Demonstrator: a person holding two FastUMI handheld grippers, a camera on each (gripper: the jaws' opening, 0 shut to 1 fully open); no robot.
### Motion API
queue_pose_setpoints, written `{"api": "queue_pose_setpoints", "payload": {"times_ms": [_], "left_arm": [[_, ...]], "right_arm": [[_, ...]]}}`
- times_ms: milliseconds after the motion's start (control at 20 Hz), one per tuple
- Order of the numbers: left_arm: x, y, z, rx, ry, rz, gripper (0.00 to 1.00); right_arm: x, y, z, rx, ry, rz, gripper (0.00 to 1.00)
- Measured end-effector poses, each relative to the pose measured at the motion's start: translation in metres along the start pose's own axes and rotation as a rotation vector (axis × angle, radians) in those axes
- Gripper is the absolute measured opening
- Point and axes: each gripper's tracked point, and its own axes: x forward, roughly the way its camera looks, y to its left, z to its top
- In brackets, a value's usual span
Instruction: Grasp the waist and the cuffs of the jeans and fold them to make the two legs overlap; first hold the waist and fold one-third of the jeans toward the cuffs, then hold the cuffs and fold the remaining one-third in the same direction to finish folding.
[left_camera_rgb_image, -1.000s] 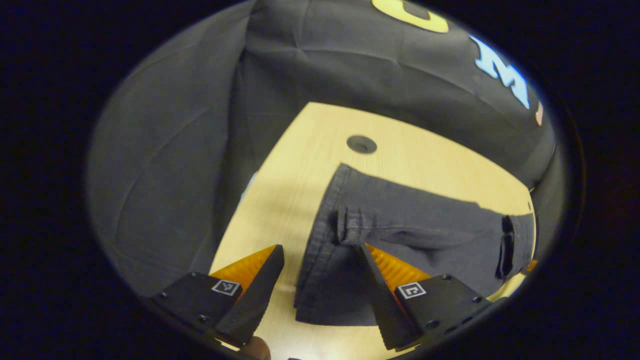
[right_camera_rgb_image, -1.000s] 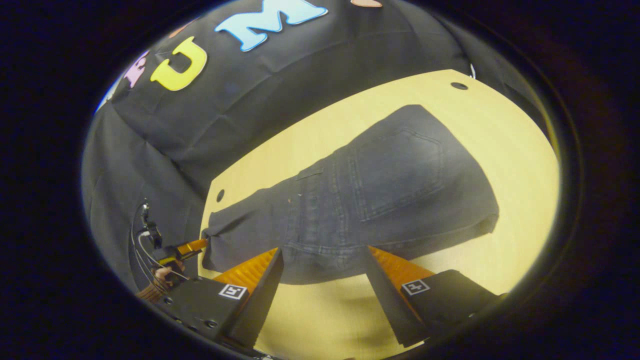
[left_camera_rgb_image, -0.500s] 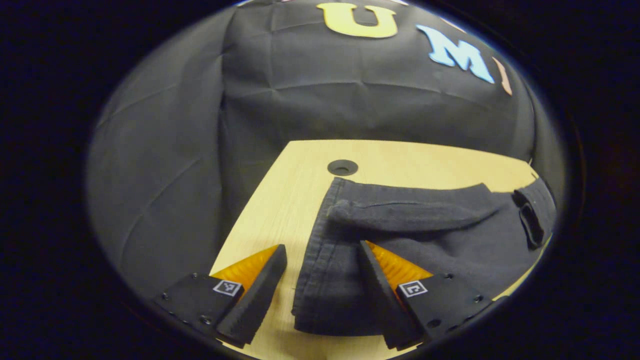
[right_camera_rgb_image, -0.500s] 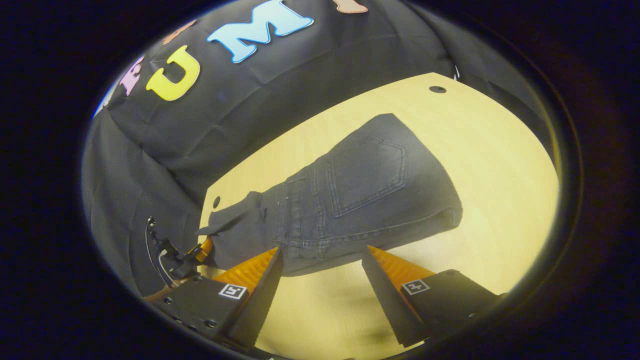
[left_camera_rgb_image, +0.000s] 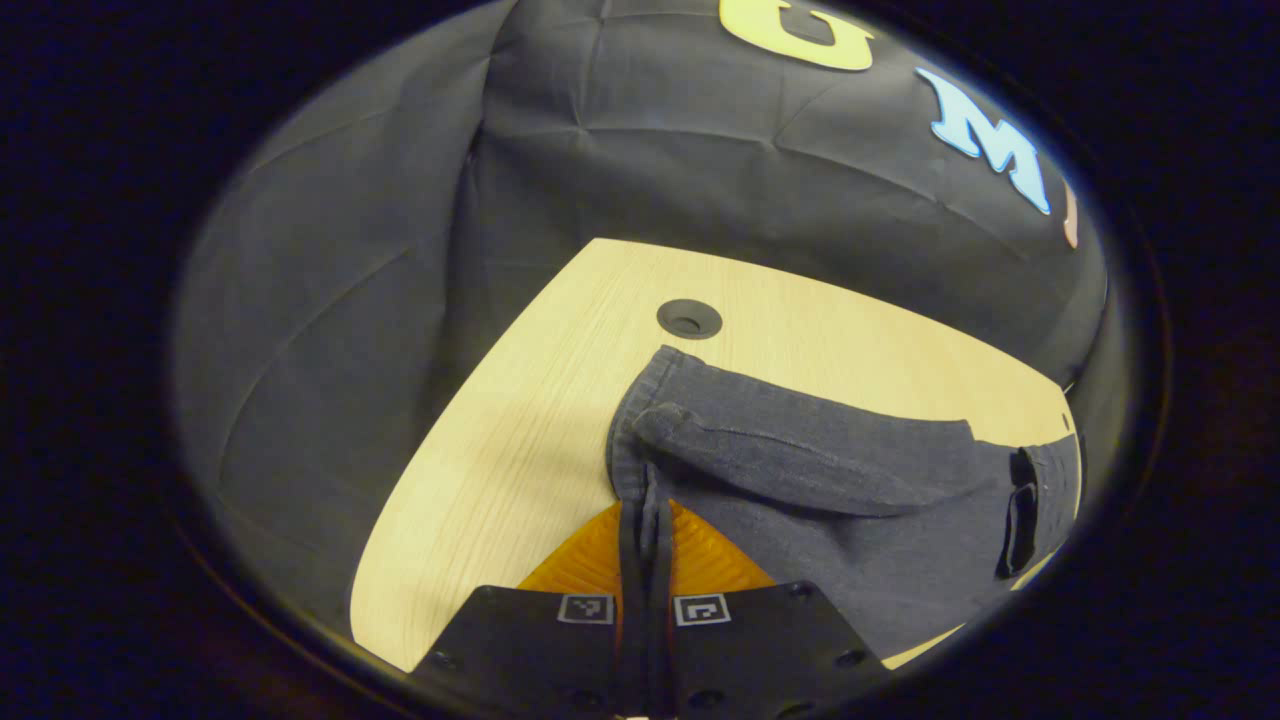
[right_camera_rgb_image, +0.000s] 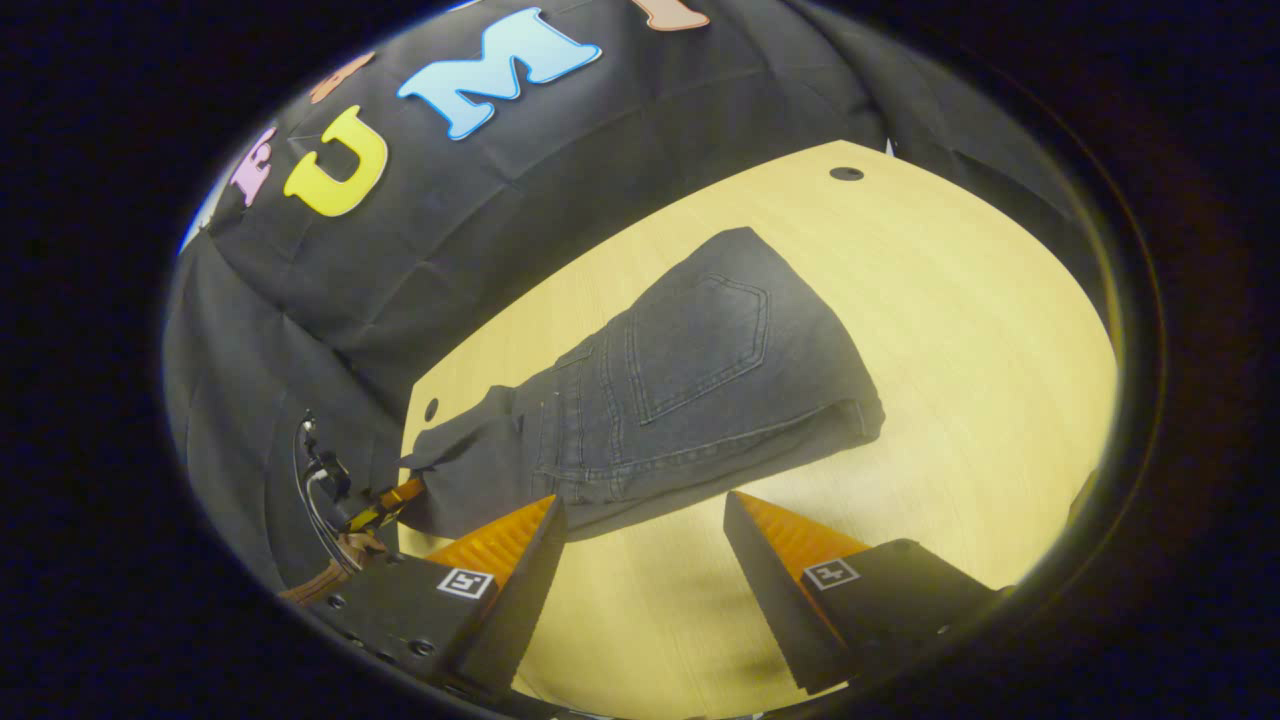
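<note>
At the bottom centre of the left gripper view, your left gripper (left_camera_rgb_image: 640, 540) has its fingers pressed together on the cuff hem of the jeans (left_camera_rgb_image: 800, 470), likely to carry the last third over. In the right gripper view the jeans (right_camera_rgb_image: 680, 390) lie mid-frame on the table (right_camera_rgb_image: 960, 330), waist already folded over, while your right gripper (right_camera_rgb_image: 645, 555) hangs wide and empty just short of them. Black cloth (right_camera_rgb_image: 560, 170) walls the booth across the top.

Right hand-held gripper (right_camera_rgb_image: 645, 520) hangs spread over the table (right_camera_rgb_image: 960, 300), near folded jeans (right_camera_rgb_image: 690, 390).
</note>
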Motion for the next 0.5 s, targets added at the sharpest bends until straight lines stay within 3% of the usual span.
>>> {"api": "queue_pose_setpoints", "payload": {"times_ms": [100, 300, 400, 500], "left_arm": [[-0.019, -0.007, 0.004, 0.005, -0.001, -0.012, 0.08], [-0.085, -0.052, 0.048, -0.003, -0.12, -0.116, 0.08], [-0.126, -0.109, 0.062, 0.005, -0.145, -0.235, 0.07], [-0.149, -0.165, 0.068, 0.04, -0.16, -0.306, 0.07]], "right_arm": [[-0.004, -0.004, 0.003, 0.008, -0.009, 0.006, 0.96], [-0.009, -0.012, 0.003, 0.02, -0.017, 0.021, 0.96], [-0.012, -0.013, 0.003, 0.023, -0.018, 0.034, 0.96], [-0.016, -0.016, 0.005, 0.032, -0.023, 0.053, 0.96]]}}
